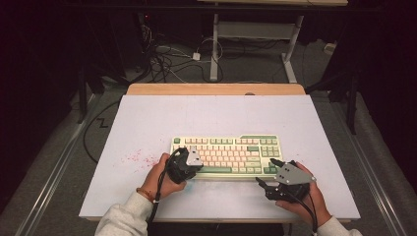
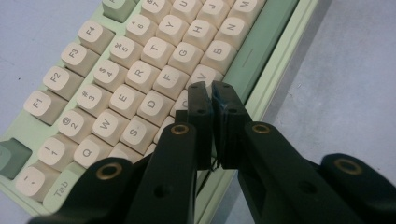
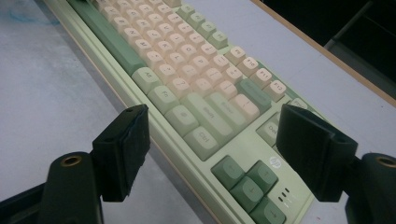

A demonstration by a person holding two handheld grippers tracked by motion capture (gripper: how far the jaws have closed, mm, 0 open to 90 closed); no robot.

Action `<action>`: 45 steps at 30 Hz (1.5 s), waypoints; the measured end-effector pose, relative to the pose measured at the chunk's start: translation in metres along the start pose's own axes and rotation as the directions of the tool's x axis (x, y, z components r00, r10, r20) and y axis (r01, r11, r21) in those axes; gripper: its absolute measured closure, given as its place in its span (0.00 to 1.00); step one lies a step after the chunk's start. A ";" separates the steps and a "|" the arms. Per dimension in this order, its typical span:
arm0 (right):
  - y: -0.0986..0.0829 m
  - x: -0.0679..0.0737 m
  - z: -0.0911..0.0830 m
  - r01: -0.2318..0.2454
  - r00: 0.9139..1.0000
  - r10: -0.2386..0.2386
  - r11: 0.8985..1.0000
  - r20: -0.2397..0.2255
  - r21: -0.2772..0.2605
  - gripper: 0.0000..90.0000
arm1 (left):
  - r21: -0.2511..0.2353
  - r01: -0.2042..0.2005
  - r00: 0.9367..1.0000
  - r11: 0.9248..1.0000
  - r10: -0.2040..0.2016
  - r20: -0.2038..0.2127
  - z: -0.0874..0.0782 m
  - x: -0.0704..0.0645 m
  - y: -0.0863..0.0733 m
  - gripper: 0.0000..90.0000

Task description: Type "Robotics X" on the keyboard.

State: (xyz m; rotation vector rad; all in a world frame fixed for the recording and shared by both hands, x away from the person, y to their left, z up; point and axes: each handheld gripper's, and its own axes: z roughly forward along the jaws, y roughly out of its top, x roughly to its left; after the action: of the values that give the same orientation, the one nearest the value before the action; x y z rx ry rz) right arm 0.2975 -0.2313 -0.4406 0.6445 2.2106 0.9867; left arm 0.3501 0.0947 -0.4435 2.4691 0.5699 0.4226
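A pale green keyboard (image 1: 226, 155) with cream and green keys lies on the white table (image 1: 206, 118), a little toward its near side. My left gripper (image 1: 195, 166) rests over the keyboard's lower left keys. In the left gripper view it (image 2: 211, 93) is shut with nothing between its pads, tips right above the C and V keys (image 2: 205, 74). My right gripper (image 1: 266, 171) hovers at the keyboard's near right corner. In the right gripper view it (image 3: 217, 135) is wide open, its pads (image 3: 123, 144) straddling the keyboard (image 3: 187, 93) corner by the dark green arrow keys (image 3: 245, 179).
Red specks (image 1: 135, 157) stain the table left of the keyboard. A wooden strip (image 1: 216, 89) edges the table's far side. Beyond it on the floor lie cables (image 1: 167, 59) and white desk legs (image 1: 215, 44). Bare table surrounds the keyboard.
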 end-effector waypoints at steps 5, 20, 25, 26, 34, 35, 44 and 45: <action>0.000 0.000 0.000 0.000 1.000 0.000 1.000 0.001 -0.001 0.30 | 0.005 -0.003 1.000 1.000 0.003 -0.003 0.002 -0.001 0.000 0.93; -0.001 -0.001 -0.001 0.001 1.000 -0.001 1.000 0.001 0.000 0.30 | 0.008 -0.011 1.000 1.000 0.011 -0.004 0.002 -0.001 0.000 0.93; 0.000 0.000 -0.001 0.002 1.000 -0.002 1.000 0.000 -0.001 0.30 | 0.008 -0.012 1.000 1.000 0.012 -0.004 0.002 -0.002 0.000 0.93; 0.000 -0.001 -0.001 0.004 1.000 -0.004 1.000 -0.001 -0.001 0.30 | 0.008 -0.013 1.000 1.000 0.013 -0.004 0.002 -0.002 0.000 0.93; -0.001 0.000 -0.001 0.003 1.000 -0.003 1.000 -0.009 0.000 0.30 | 0.023 -0.025 1.000 0.999 0.025 -0.003 0.005 -0.003 -0.001 0.94; -0.001 0.000 -0.001 0.005 1.000 -0.005 1.000 -0.010 0.001 0.30 | 0.016 -0.024 1.000 1.000 0.024 -0.006 0.006 -0.003 -0.001 0.96; 0.000 -0.001 -0.001 0.001 1.000 -0.001 1.000 -0.006 -0.001 0.30 | -0.011 -0.022 0.999 1.000 0.022 -0.027 -0.002 -0.004 0.001 0.93; 0.000 0.000 -0.001 0.003 1.000 -0.003 1.000 -0.007 0.000 0.30 | -0.020 -0.021 0.999 1.000 0.020 -0.025 -0.003 -0.003 0.001 0.93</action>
State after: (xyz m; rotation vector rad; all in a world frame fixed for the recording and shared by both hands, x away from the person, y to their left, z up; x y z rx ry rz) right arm 0.2971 -0.2322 -0.4403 0.6386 2.2167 0.9888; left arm 0.3464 0.0934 -0.4409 2.4555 0.5482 0.4661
